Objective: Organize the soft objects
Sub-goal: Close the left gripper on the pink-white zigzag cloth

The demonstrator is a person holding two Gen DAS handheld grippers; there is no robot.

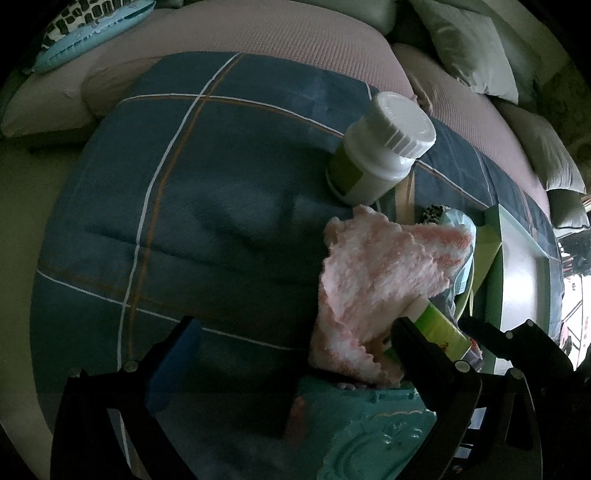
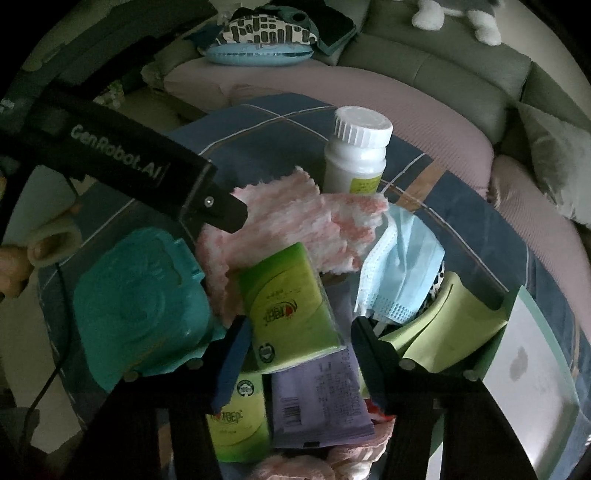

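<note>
A fluffy pink-and-white cloth [image 1: 376, 280] [image 2: 295, 218] lies on the blue plaid quilt [image 1: 207, 206], draped over a green tissue pack [image 2: 288, 306] [image 1: 443, 332]. My left gripper [image 1: 295, 339] is open, its fingers either side of the cloth's near end, above a teal plastic lid [image 1: 373, 432] [image 2: 136, 302]. My right gripper [image 2: 299, 354] is open, its fingers astride the green tissue pack. A second green pack [image 2: 236, 421] and a purple packet [image 2: 321, 398] lie under it. A blue face mask [image 2: 399, 266] lies to the right.
A white bottle [image 1: 380, 147] [image 2: 358, 155] with a ribbed cap stands behind the cloth. A light green container [image 2: 454, 325] and a white tray [image 2: 532, 369] sit on the right. Pink bedding [image 1: 280, 33], pillows [image 1: 469, 44] and a patterned cushion [image 2: 258, 37] lie behind.
</note>
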